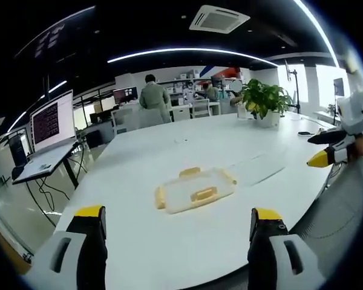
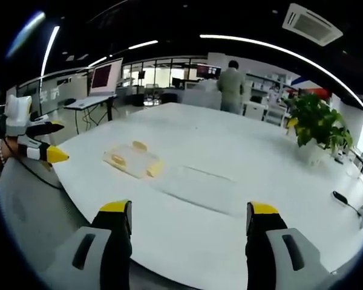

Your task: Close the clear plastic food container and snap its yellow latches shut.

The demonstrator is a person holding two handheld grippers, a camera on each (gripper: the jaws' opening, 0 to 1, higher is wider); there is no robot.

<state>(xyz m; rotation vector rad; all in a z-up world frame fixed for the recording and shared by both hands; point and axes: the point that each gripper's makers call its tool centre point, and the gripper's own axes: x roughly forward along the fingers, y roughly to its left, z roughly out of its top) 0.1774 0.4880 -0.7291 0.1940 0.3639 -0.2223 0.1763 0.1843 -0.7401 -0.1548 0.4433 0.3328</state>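
Container: the clear plastic food container lies flat on the big white table, a little way in from the near edge, with nothing touching it.
Lid: it looks like it is lying on the box, but I cannot tell if it is pushed all the way down.
Latches: the yellow latches stick out around the sides; from here I cannot tell if any are snapped.
Left gripper: jaws wide apart, holding nothing, back from the box.
Right gripper: jaws wide apart too, holding nothing, also well back.
Done so far: I think nothing much yet.
Left to do: reach in, press the lid down, snap each latch.
Also in the room: a potted plant at the far end of the table.
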